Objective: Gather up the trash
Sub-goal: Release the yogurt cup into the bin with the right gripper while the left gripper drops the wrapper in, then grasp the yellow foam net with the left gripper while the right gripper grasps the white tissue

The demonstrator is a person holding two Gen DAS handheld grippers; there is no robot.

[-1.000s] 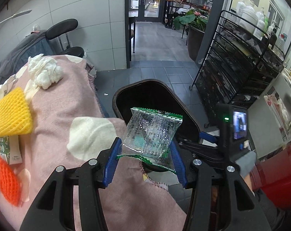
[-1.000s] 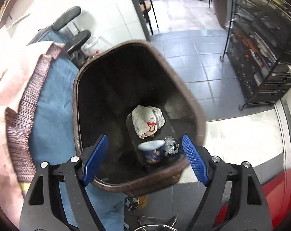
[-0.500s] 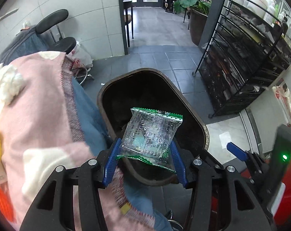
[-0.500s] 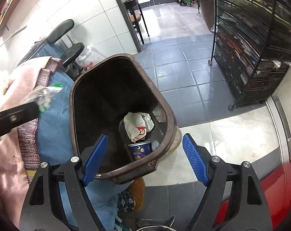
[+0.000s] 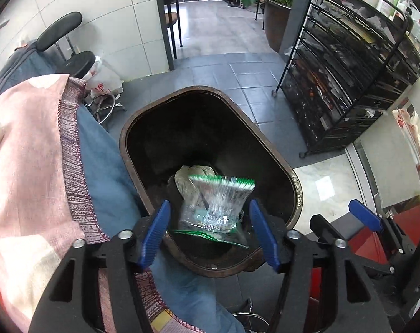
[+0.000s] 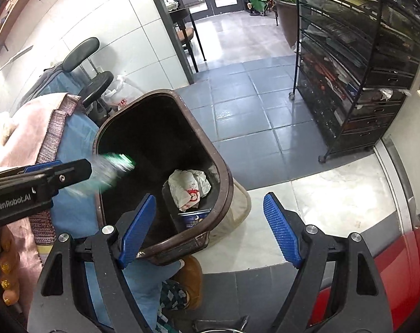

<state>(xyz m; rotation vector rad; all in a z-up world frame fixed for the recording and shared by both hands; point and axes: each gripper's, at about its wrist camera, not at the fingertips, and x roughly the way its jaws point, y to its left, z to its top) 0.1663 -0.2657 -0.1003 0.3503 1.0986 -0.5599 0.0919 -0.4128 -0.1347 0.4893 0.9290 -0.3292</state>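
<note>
Both wrist views steeply downward, close above — shared brown bin (image 5: 293,183) (image 6: 224,172)

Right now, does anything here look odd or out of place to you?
Only the clear green-edged wrapper: it is smeared with motion blur between the open left gripper fingers, over the brown bin, apparently dropping in. Nothing looks spilled or broken.

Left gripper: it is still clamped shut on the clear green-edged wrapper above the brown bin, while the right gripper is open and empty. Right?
Not quite. In the left wrist view the left gripper is open, and the clear green-edged wrapper is blurred, falling free between the fingers toward the brown bin. The right gripper is indeed open and empty.
</note>
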